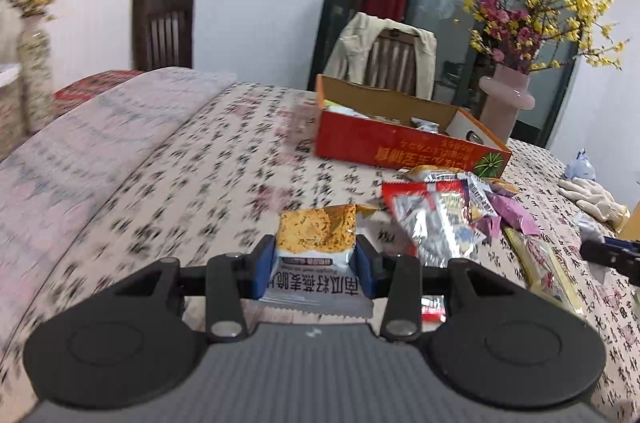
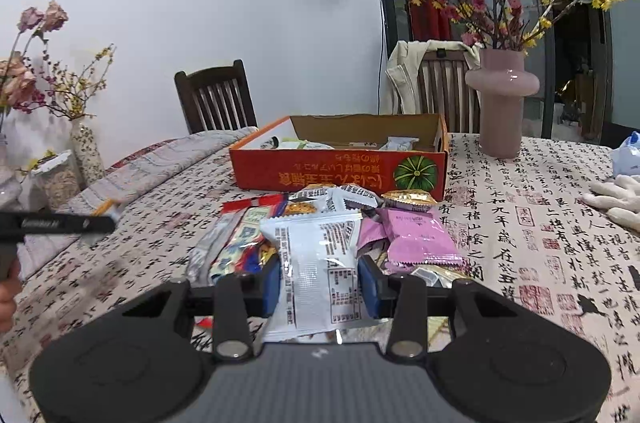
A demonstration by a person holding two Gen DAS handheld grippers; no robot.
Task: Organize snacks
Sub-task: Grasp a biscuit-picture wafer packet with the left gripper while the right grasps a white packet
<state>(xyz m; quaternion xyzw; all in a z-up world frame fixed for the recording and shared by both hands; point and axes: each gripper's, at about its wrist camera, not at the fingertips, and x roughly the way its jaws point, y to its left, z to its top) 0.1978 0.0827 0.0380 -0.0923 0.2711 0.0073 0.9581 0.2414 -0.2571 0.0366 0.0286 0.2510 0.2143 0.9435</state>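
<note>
**Both claws gripping a snack packet over the table**

I see the table (image 2: 532, 247) under a calligraphy-print cloth, with the red cardboard box (image 2: 340, 173) open toward its far side and the snack pile (image 2: 336, 219) just in front. My left gripper (image 1: 315, 265) is clamped on an orange-and-white cracker packet (image 1: 316, 239), left of the pile. My right gripper (image 2: 319, 287) pinches a white packet (image 2: 316, 263) above the pile.
</note>
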